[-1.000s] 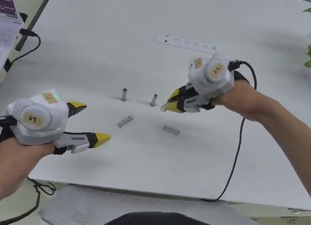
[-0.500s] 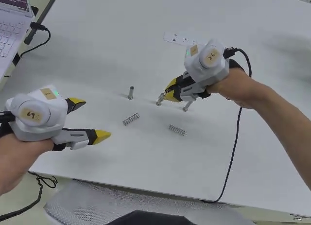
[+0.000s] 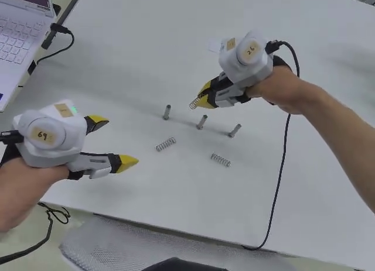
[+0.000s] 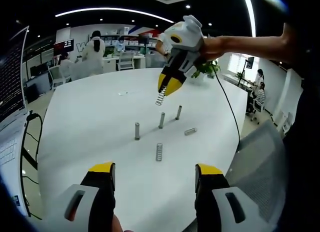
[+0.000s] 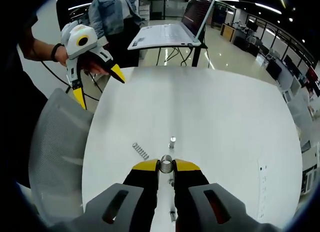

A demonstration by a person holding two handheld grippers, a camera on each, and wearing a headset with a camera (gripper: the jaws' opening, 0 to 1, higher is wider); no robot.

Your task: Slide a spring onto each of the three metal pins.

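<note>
The left gripper [image 3: 115, 141] sits low at the person's left, its jaws spread wide. The right gripper [image 3: 202, 99] is raised on an outstretched forearm, its jaws angled downward and pinching a spring [image 3: 193, 103].

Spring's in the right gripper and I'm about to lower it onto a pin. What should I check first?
1. Grip on the spring: ok. The right gripper is shut on the held spring, which sticks out past the tips.
2. Pins free: ok. The left pin, middle pin and right pin stand bare.
3. Spring lined up over a pin: cannot tell. It hangs above the row.
4. Left gripper out of the way: ok. It is open, well short of the pins.
5. Spares ready: ok. One spare spring and the other spring lie on the table, apart from the pins.
</note>
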